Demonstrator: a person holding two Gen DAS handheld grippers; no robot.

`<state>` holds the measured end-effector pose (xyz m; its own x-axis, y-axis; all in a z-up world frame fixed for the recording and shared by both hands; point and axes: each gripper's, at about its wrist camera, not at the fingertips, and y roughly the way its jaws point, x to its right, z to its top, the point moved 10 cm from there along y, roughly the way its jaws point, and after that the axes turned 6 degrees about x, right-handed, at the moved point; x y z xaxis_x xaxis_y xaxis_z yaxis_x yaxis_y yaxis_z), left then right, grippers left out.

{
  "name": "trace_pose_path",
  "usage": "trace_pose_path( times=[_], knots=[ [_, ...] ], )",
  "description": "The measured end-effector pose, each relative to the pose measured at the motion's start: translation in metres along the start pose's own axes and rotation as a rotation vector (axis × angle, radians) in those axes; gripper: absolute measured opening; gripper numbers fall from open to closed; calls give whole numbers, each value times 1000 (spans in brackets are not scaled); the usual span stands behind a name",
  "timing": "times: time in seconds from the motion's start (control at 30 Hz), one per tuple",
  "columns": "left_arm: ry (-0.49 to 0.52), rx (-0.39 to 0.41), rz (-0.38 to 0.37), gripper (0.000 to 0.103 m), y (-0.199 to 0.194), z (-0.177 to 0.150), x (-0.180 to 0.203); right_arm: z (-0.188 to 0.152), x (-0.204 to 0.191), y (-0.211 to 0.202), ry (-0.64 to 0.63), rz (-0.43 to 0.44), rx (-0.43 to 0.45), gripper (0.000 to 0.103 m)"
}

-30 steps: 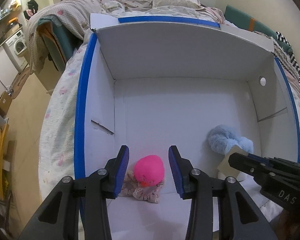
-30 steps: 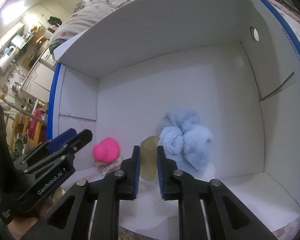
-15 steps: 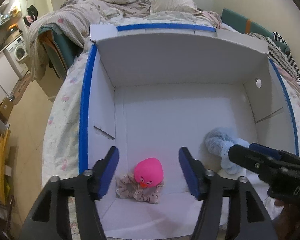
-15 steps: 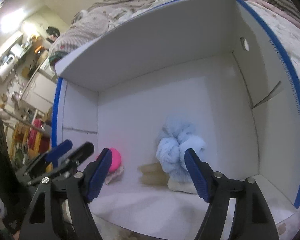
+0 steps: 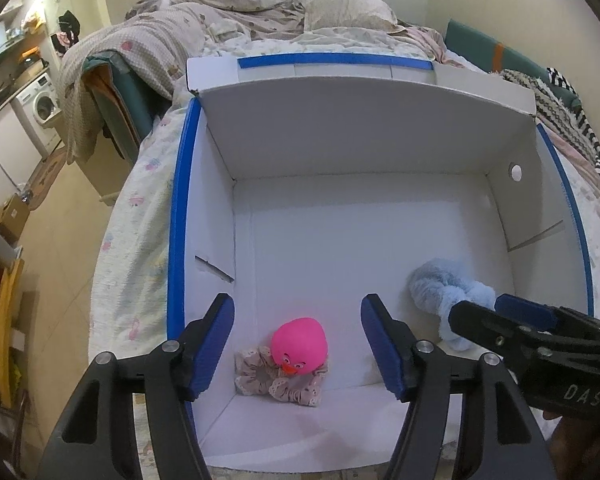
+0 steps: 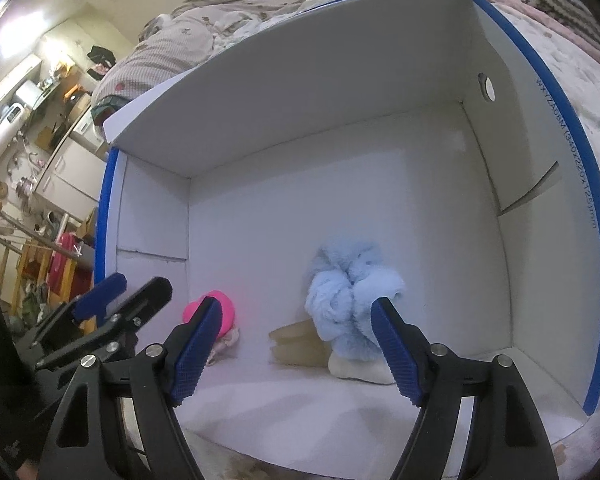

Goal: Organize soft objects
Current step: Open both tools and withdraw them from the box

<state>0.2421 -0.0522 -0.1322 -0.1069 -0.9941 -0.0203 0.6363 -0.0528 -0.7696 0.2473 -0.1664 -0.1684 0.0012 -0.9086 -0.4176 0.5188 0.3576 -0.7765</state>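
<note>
Tan soft block (image 6: 298,342): lying flat on floor of white blue-edged cardboard box (image 6: 340,208), long axis crosswise, touching fluffy light-blue plush (image 6: 350,300). Beyond right gripper (image 6: 296,350); jaws just opened, apart, empty. Left gripper (image 5: 298,346): apart, empty.

Soft, even indoor light is filling the white cardboard box with blue-taped rims (image 5: 179,216), its pale floor reflecting brightly and carrying only faint shadows. The glossy pink rubber duck (image 5: 299,345) is casting a rosy tint onto the wall behind it in the right wrist view. A bright ceiling glow is washing out the kitchen corner at upper left there. Fisheye lenses are bending the box walls into curves, and dark vignetting is ringing each frame's corners. Focus is holding reasonably sharp throughout.
</note>
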Motion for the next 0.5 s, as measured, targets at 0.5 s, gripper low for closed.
trace_pose_path(
  times=[0.5],
  knots=[
    [33,61,53,63,-33,-4,-11,-7,-1,-24,-2,2,29,81]
  ],
)
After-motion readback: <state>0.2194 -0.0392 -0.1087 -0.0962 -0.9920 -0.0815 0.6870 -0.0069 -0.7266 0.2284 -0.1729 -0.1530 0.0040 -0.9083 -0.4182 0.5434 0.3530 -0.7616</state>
